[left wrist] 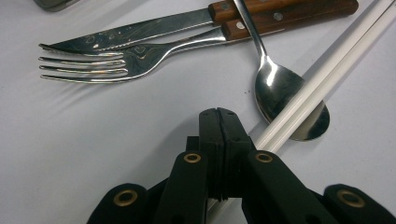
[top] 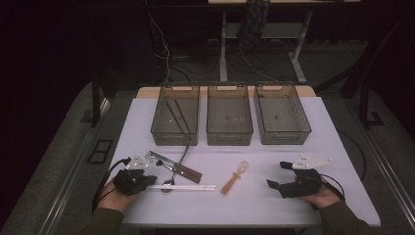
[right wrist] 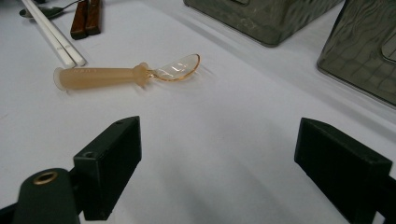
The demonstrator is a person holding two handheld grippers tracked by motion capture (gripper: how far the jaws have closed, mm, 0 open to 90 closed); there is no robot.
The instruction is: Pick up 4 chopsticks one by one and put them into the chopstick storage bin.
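Observation:
My left gripper [top: 149, 180] rests at the table's front left with its jaws pressed together [left wrist: 218, 116]. A pair of white chopsticks [left wrist: 322, 79] runs under its right side without being held. A metal spoon [left wrist: 280, 93] lies beneath the chopsticks. Beyond them, a fork [left wrist: 116, 63] and a knife [left wrist: 140, 32] with wooden handles lie side by side. At the front right, my right gripper [top: 278, 175] stands open [right wrist: 224, 158] above bare table. An orange plastic spoon [right wrist: 126, 74] lies ahead of it, between the two grippers [top: 235, 177].
Three dark see-through bins stand in a row at the back: left [top: 175, 132], middle [top: 229, 134], right [top: 283, 133]. The left bin holds thin dark sticks. The white table [top: 254, 205] ends close behind both hands. Cables and desk legs lie on the floor beyond.

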